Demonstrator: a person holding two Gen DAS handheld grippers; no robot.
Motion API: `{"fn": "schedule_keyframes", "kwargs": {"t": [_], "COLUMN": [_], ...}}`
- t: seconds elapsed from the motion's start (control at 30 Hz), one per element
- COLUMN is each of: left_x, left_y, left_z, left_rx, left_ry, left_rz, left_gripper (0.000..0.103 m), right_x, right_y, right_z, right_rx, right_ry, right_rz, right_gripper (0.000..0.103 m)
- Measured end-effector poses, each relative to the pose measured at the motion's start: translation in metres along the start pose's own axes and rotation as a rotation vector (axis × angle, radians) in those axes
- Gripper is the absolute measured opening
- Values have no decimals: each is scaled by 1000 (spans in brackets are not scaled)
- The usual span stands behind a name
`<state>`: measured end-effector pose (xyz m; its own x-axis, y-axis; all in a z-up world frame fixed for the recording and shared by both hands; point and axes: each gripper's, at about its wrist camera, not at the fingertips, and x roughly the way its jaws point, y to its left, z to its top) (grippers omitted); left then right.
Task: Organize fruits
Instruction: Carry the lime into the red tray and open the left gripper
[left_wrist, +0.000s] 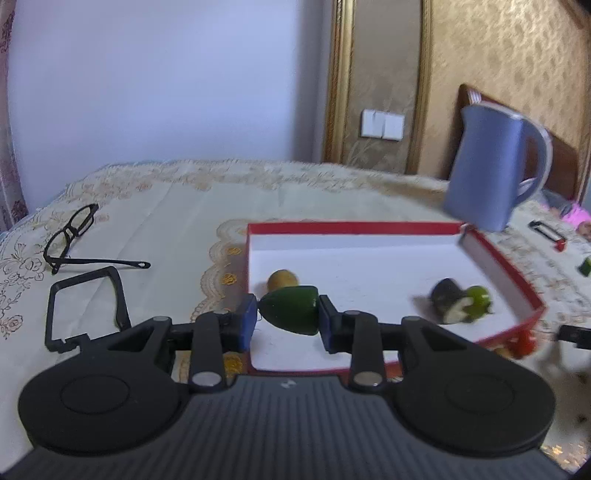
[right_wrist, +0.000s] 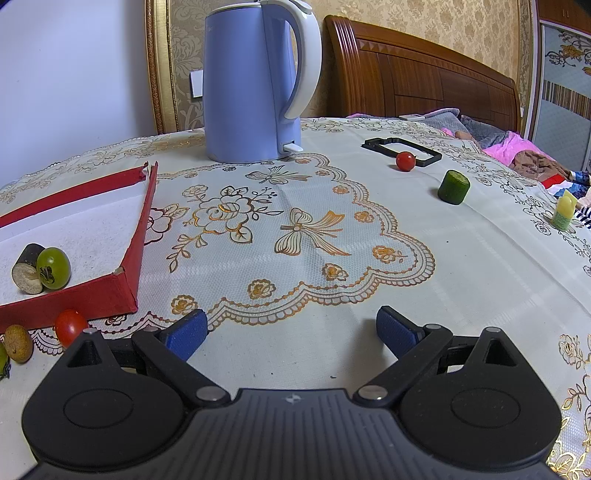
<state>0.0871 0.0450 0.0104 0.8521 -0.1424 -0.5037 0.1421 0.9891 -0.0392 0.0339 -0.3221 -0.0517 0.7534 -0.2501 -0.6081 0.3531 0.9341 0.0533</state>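
My left gripper (left_wrist: 290, 312) is shut on a dark green fruit (left_wrist: 291, 308), its blue pads pressing both sides, held over the near edge of the red tray (left_wrist: 498, 258) with a white floor. In the tray lie a small yellow-brown fruit (left_wrist: 282, 280), a dark cylinder piece (right_wrist: 27, 269) and a green tomato (right_wrist: 55, 267). My right gripper (right_wrist: 291, 328) stands open above the tablecloth, nothing between its fingers. Outside the tray lie a red tomato (right_wrist: 70, 326) and a brown fruit (right_wrist: 16, 343) near its corner, plus another red tomato (right_wrist: 405, 161), a green cucumber piece (right_wrist: 454, 186) and a yellow-green piece (right_wrist: 564, 212) at the right.
A blue kettle (right_wrist: 255, 81) stands behind the tray's far corner. Black glasses (left_wrist: 74, 236) and a black frame (left_wrist: 85, 310) lie left of the tray. Another black frame (right_wrist: 402, 147) lies at the far right. A bed with clothes (right_wrist: 517, 147) is beyond the table.
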Motion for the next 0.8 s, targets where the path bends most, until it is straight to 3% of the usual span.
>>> {"fn": "schedule_keyframes", "kwargs": {"t": [0.17, 0.3, 0.63, 0.73, 0.8], "left_x": [21, 23, 36, 35, 29], "left_y": [-4, -7, -12, -14, -13], "left_z": [-2, -3, -11, -13, -14], "left_rx": [29, 29, 46, 59, 54], "left_ry": [5, 5, 39, 35, 22], "left_rz": [56, 22, 26, 20, 21], "left_gripper": [32, 32, 32, 38, 50], "right_x": [0, 0, 0, 0, 0], "right_y": [0, 0, 0, 0, 0], "right_z": [0, 0, 0, 0, 0], "right_rx": [0, 0, -1, -1, -1], "right_ry": [0, 0, 0, 0, 0], "right_rz": [0, 0, 0, 0, 0], "right_gripper": [99, 99, 99, 99, 99]}}
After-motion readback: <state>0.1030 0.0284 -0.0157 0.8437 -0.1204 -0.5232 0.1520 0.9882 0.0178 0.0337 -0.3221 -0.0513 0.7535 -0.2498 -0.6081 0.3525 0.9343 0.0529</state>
